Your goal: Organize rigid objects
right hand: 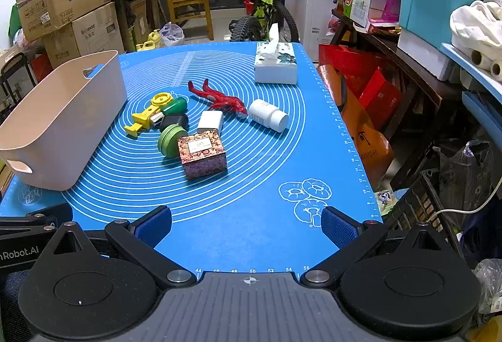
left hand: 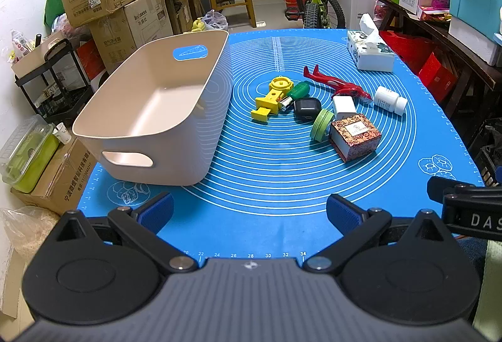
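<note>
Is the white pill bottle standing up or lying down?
Lying down: the white pill bottle rests on its side on the blue mat, cap toward the mat's right edge.

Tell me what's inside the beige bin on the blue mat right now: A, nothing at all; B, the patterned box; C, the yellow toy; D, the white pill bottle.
A: the beige bin shows only its bare floor, while the white pill bottle, yellow toy and patterned box all lie on the blue mat beside it.
</note>
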Tool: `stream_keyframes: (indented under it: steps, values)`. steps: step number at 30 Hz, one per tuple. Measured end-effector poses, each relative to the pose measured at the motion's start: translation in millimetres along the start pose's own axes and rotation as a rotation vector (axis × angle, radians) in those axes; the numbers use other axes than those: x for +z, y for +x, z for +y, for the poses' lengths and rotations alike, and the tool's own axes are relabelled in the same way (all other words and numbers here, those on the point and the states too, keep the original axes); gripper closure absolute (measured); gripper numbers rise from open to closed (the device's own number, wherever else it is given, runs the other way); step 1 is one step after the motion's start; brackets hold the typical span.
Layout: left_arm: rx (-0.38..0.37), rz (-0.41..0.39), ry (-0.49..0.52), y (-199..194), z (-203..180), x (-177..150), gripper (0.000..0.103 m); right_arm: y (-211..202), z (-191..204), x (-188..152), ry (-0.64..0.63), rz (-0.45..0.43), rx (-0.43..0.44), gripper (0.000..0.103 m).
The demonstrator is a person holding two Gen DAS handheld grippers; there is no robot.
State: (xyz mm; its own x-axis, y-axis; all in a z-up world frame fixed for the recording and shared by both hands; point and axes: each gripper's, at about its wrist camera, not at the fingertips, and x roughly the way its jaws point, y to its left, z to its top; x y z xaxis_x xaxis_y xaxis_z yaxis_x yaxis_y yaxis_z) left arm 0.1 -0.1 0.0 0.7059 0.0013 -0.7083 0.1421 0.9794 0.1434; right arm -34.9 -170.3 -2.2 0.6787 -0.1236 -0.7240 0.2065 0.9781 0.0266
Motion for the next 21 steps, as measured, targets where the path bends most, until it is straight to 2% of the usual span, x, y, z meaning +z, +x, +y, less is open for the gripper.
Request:
stream_keyframes:
  steps: [6,10,15,21]
  values:
    - [0.026,-0.005,-0.002,-1.8,-4.2,-1.9,0.001,4.2,-2.9,-2.5,0.025,0.02,-0.004,0.002]
    - [0.004,0.029,-0.076,4.0,9.7,7.3,0.001,9.7,-2.2,1.7,0.038,0.042,-0.004,0.002]
    - [0.038,0.032,-0.094,8.2,40.2,27.5,0.001,15.7,-2.5,19.7,0.079,0.048,0.019,0.002]
    - [0.058,0.06,-0.159,30.5,100.7,56.8,0.001,39.2,12.7,50.0,0.078,0.042,0.03,0.002]
